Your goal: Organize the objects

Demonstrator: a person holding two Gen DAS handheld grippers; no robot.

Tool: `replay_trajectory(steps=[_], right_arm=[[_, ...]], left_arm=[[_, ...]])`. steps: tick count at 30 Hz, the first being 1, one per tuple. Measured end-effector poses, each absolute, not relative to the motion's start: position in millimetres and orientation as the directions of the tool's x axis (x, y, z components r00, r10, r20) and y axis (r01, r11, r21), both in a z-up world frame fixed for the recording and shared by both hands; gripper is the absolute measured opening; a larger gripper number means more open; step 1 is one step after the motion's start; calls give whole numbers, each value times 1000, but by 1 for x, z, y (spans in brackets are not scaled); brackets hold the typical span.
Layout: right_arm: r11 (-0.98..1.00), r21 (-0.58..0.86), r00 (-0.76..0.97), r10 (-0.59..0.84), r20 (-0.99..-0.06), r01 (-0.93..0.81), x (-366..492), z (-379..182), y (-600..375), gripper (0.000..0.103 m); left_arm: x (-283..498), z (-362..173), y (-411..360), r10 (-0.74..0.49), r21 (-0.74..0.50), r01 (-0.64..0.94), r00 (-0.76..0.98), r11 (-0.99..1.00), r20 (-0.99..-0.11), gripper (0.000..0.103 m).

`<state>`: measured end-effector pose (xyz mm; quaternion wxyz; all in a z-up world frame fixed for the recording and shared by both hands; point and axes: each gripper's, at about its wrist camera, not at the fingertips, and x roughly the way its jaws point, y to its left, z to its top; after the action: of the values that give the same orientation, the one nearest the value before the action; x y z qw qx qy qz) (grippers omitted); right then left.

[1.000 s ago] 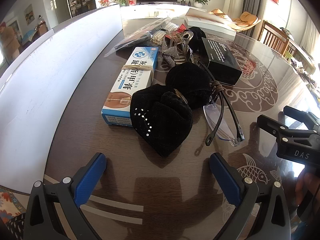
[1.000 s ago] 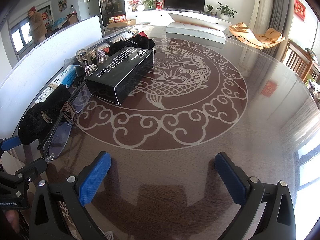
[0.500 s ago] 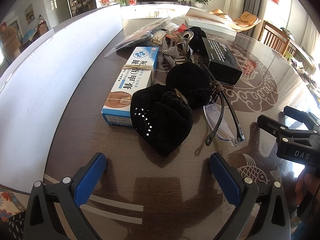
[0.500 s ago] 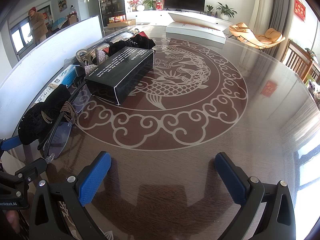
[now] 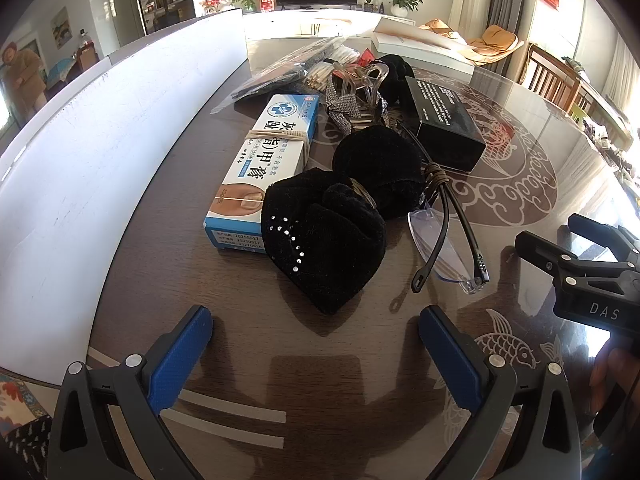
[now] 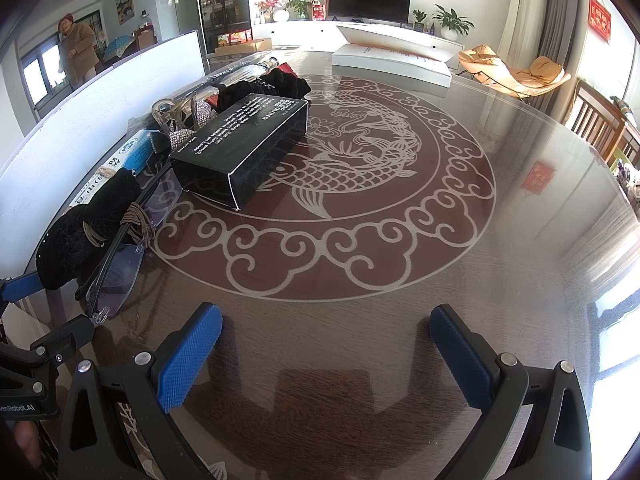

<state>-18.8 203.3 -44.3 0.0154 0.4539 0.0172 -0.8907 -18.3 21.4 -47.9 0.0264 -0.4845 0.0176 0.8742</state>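
Two tools are hovering wide apart, holding nothing: the left tool (image 5: 316, 344) is facing the black velvet scrunchie (image 5: 324, 236) at frame centre on the tabletop (image 5: 248, 320); it should straddle it squarely, avoiding the glasses (image 5: 444, 240) lying alongside. The right tool (image 6: 326, 344) is idling.

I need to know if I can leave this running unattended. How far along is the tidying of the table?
Nothing looks sorted yet. The medicine box, black velvet hair clips, glasses, black box and rhinestone clip lie bunched beside the white board. In hand: nothing; the left tool and right tool are open over bare table. All the sorting is left.
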Motion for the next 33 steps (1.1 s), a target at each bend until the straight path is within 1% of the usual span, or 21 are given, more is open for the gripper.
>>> replay_trajectory(steps=[17,21,23,25,27,29,31,33], right_arm=[[-999,-17,-588,-12,-809,43,-19,-44,203,103],[-999,-16,-588,-12,-809,43,-19,-44,203,103],[-999,-16,-588,-12,-809,43,-19,-44,203,103],[-999,-16,-588,-12,-809,43,-18,-44,204,103],[-999,-16,-588,-12,-809,43,-18,-44,204,103],[-999,-16,-588,-12,-809,43,-18,-44,204,103],[-999,-16,-588,-12,-809,43,-18,-44,204,103],[-999,-16,-588,-12,-809,44,-18,-44,204,103]], left_arm=[[-18,-46,21,25,6,-57,-531,-998,-847,103],[-22,-45,19,25,6,-59,-502,-998,-865,103],[-25,-44,11,13,-3,-21,-478,-1000,-878,103],[-25,-40,-7,52,-77,34,-476,-996,-878,103],[-21,-35,-28,115,-183,88,-502,-979,-857,103],[-18,-32,-46,140,-249,144,-526,-958,-839,103],[-16,-34,-56,146,-280,183,-529,-942,-836,103],[-16,-33,-54,132,-265,184,-528,-946,-839,103]])
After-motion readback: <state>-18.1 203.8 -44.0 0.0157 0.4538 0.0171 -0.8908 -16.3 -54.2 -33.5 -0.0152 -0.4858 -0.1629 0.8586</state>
